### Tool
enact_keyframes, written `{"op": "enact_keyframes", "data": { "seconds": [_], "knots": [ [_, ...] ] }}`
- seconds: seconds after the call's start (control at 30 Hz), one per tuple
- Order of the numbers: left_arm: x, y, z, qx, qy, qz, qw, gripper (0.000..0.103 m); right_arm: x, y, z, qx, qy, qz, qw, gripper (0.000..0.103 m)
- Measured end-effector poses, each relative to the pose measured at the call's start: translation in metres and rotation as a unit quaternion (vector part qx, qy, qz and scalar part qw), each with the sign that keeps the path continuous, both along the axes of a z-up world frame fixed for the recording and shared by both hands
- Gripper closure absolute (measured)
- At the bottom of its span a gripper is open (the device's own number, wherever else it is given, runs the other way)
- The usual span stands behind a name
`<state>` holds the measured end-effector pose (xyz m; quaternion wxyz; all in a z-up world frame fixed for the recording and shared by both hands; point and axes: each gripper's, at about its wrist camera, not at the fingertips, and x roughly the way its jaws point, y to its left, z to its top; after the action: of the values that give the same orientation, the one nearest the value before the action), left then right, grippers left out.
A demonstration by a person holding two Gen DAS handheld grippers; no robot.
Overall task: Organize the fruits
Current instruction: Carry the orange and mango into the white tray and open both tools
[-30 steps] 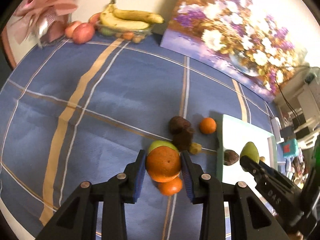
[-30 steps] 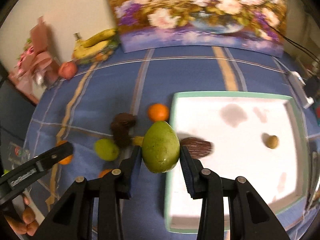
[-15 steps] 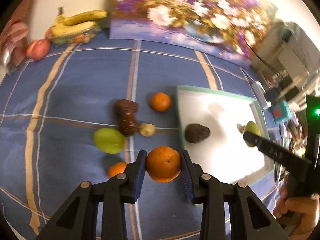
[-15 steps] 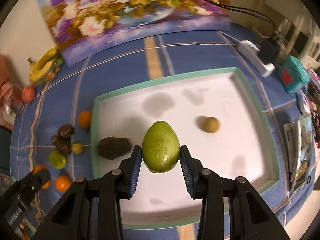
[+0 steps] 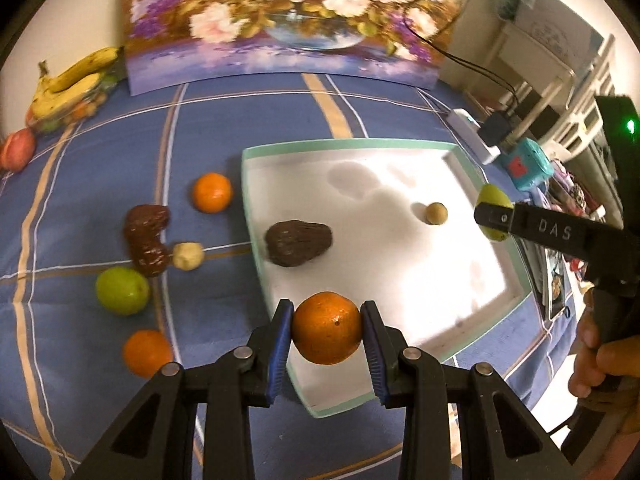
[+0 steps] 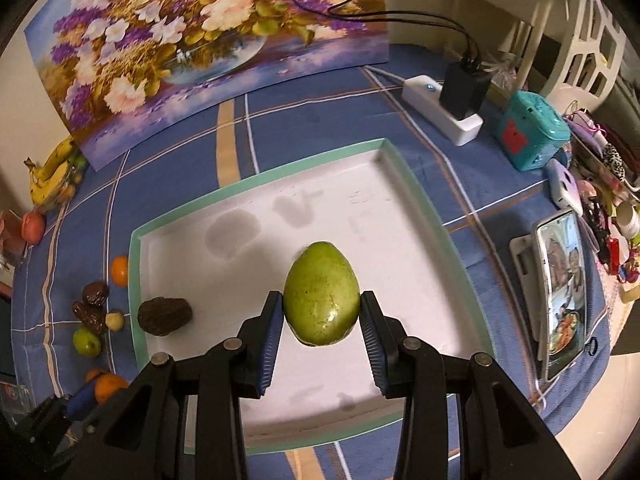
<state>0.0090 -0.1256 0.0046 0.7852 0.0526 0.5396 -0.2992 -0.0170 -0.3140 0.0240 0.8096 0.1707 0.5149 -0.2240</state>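
My left gripper is shut on an orange, held over the near left edge of the white tray with a green rim. My right gripper is shut on a green mango, held above the middle of the tray. It also shows in the left wrist view over the tray's right side. A dark brown fruit and a small tan fruit lie in the tray. Left of the tray on the blue cloth lie two oranges, a green fruit, dark brown fruits and a pale small fruit.
A flower painting leans against the back wall. Bananas and a red apple sit at the back left. A power strip with charger, a teal box and a phone lie right of the tray.
Both grippers have moved right with their fruit: the orange is now over the tray's near left edge, the mango further over the tray's middle.
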Motion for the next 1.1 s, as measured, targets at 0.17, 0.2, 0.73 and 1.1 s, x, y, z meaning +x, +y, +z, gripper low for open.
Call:
{"op": "enact_keyframes", "data": {
  "seconds": [0.17, 0.2, 0.73, 1.1],
  "knots": [
    [-0.003, -0.011, -0.014, 0.023, -0.001, -0.017, 0.9996, 0.067, -0.003, -0.004, -0.001, 0.001, 0.001, -0.003, 1.000, 0.063],
    [-0.004, -0.012, -0.016, 0.027, 0.000, -0.019, 0.9995, 0.067, -0.002, -0.004, -0.003, 0.002, 0.004, -0.002, 1.000, 0.063],
    [-0.009, -0.025, -0.046, 0.079, 0.014, -0.035, 0.9962, 0.067, 0.006, 0.001, -0.051, 0.021, 0.068, 0.007, 0.997, 0.063],
    [-0.011, -0.032, -0.049, 0.087, 0.015, -0.043, 0.9952, 0.066, 0.007, 0.002, -0.061, 0.021, 0.077, 0.010, 0.997, 0.063]
  ]
}}
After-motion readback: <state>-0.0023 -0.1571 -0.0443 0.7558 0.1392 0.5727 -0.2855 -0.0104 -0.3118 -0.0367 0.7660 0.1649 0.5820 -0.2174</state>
